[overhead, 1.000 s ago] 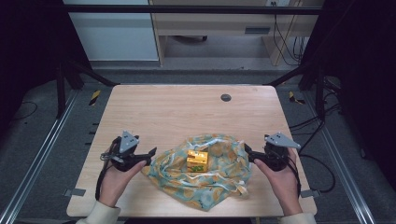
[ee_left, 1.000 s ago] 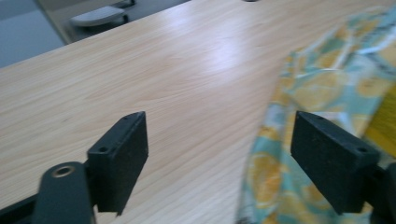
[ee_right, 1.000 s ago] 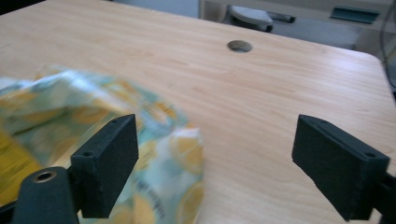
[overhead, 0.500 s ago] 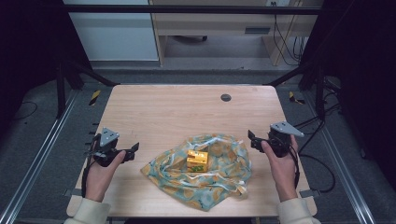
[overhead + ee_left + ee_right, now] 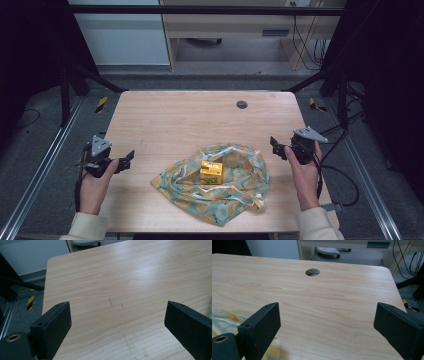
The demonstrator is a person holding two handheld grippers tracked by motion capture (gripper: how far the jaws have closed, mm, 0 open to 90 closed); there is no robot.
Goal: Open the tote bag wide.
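A patterned cloth (image 5: 215, 187) lies crumpled near the front edge of the tabletop (image 5: 190, 120), with a small yellow box (image 5: 211, 172) sitting on it. The left gripper (image 5: 127, 159) hangs near the left edge and the right gripper (image 5: 275, 146) near the right edge, each well apart from the cloth. Both have their fingers spread wide, having just been opening, with nothing between them.

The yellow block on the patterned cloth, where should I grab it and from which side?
Probably from above, pinching the two flat side faces of the yellow block. It sits upright in a hollow of the rumpled cloth, whose folds rise around its base, so a low sideways approach would likely snag fabric.
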